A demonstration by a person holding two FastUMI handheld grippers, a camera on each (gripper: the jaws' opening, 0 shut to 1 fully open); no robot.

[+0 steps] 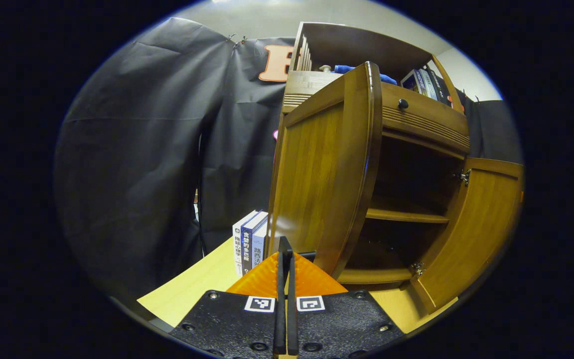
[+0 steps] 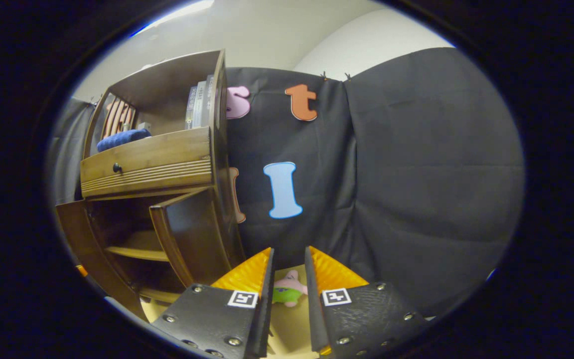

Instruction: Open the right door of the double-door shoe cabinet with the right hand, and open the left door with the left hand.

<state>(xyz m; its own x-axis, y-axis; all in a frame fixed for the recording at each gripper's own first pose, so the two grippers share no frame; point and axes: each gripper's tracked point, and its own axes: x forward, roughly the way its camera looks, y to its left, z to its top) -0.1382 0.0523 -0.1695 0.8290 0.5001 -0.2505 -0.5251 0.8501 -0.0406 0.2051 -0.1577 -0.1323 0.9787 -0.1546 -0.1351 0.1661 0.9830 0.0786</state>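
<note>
Shoe cabinet [image 1: 416,124], left gripper view: it stands on the pale table [image 1: 202,279] with both doors swung out. The left door [image 1: 327,169] stands wide open just beyond my left gripper [image 1: 286,254], edge toward me; the right door [image 1: 476,224] hangs open at the far right, hinges showing. The dark interior holds a shelf [image 1: 401,215]. Above the doors runs a drawer front with a black knob [image 1: 403,104]; on top lie a blue cloth [image 1: 361,71] and some books [image 1: 424,82]. My left fingers are pressed together, nothing between them. Upright books [image 1: 251,242] stand on the table left of the door.

Right gripper view: my right gripper [image 2: 289,276] has its fingers apart, holding nothing, pointing right of the cabinet at the black cloth wall [image 2: 416,174]. A small pink-and-green plush toy [image 2: 288,291] lies on the table between them.
</note>
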